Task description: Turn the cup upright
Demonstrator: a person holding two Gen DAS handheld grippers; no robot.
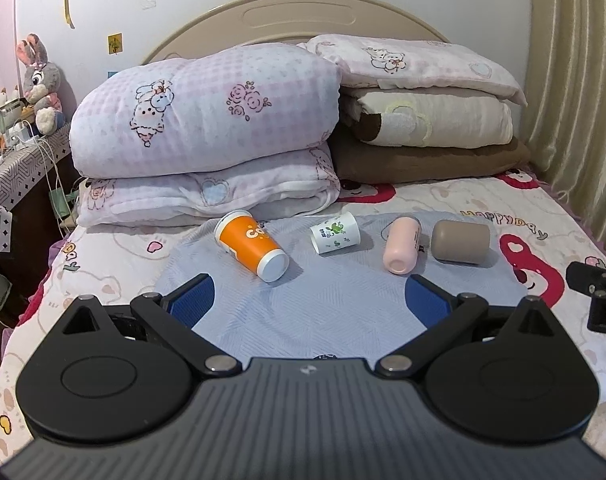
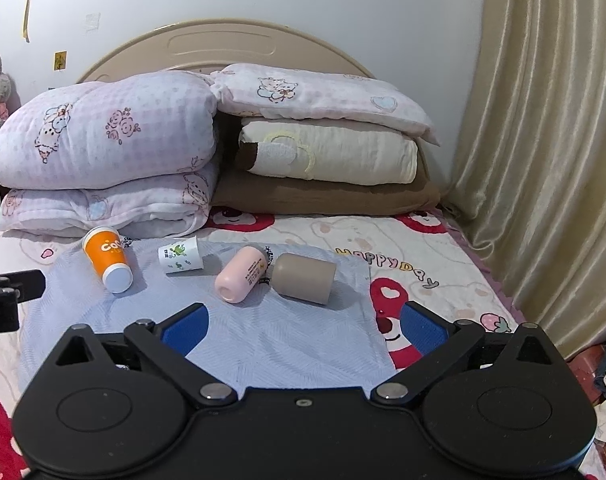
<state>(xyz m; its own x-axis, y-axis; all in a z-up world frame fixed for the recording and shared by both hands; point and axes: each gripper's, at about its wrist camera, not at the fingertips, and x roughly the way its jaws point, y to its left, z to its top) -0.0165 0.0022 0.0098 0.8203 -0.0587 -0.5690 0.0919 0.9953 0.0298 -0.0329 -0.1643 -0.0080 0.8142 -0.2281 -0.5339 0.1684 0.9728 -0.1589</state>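
Nearest the cameras, the left hand-held gripper (image 1: pixel 310 294) and right hand-held gripper (image 2: pixel 305 326) hang wide open and empty over the blue mat (image 1: pixel 335 304). Beyond, four cups lie toppled; the orange cup (image 1: pixel 251 245) looks light, thin-walled, crushable, best pinched gently mid-body.

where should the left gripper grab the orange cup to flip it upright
Grip the orange cup across the middle of its tapered wall, coming from above and in front with the left gripper. It lies on its side on the blue cloth, white base toward the camera and rim toward the quilts, so both flanks look free. Fingers should straddle the wall, not the ends; it is probably thin paper, so squeeze lightly.
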